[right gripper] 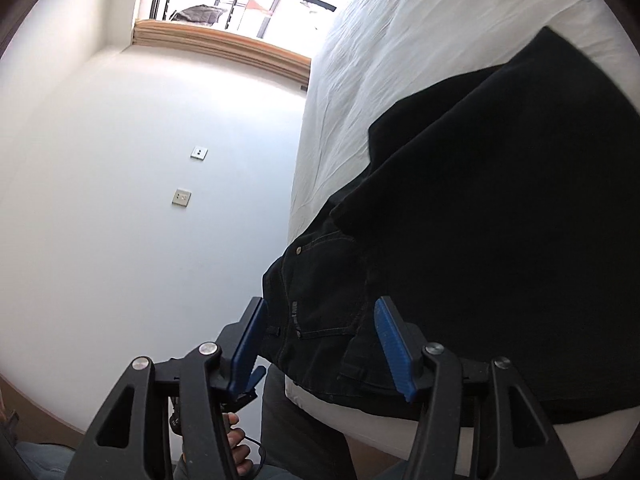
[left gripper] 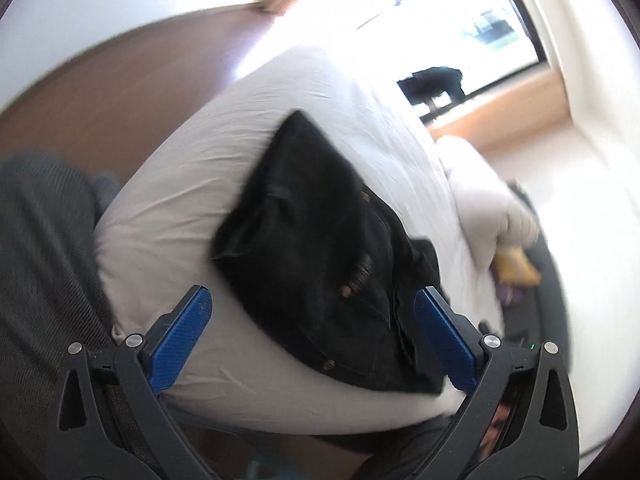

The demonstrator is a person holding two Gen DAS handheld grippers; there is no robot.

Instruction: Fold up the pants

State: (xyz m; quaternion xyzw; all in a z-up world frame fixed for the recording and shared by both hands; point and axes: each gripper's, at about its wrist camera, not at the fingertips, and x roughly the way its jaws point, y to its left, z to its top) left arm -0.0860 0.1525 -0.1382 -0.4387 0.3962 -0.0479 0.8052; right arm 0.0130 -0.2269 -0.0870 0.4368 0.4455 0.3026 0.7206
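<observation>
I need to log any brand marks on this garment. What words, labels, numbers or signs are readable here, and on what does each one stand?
Black pants, small pale lettering near the pocket seam in the right wrist view: too small and sideways to read.
Pants in the left wrist view: brownish patches, blurred, no legible text.
Two wall plates: no readable marks.
Nothing else carries text.

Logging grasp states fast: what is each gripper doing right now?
Left gripper: open, holding nothing.
Right gripper: open, astride the black denim pants, not clamped.
</observation>
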